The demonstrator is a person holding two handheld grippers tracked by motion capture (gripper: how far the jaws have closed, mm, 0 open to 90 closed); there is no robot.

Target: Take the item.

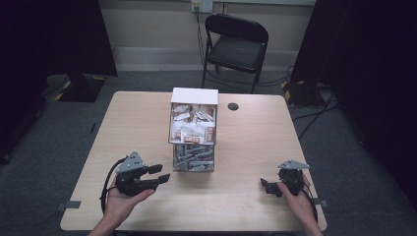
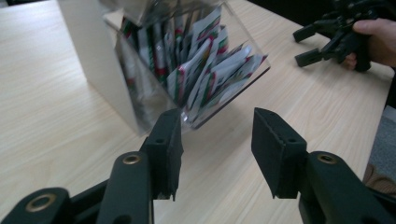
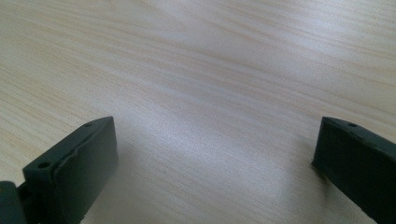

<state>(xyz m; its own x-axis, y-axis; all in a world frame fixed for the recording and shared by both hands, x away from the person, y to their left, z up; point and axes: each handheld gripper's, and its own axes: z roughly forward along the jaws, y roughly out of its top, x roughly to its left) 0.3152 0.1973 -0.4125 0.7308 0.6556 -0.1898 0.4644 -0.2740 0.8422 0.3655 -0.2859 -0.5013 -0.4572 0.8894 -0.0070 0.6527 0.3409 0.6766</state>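
Spanning dim room, pale table (image 1: pixel 255 147)

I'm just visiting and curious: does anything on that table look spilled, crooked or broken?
Nothing stands out. The clear box of packets stands upright mid-table, nothing spilled around it. The left gripper and right gripper sit open, apart from it, on the bare table.

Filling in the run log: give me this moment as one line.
left tongs: open, aimed at clear packet box, not touching | right tongs: open, over bare table | packets: inside box
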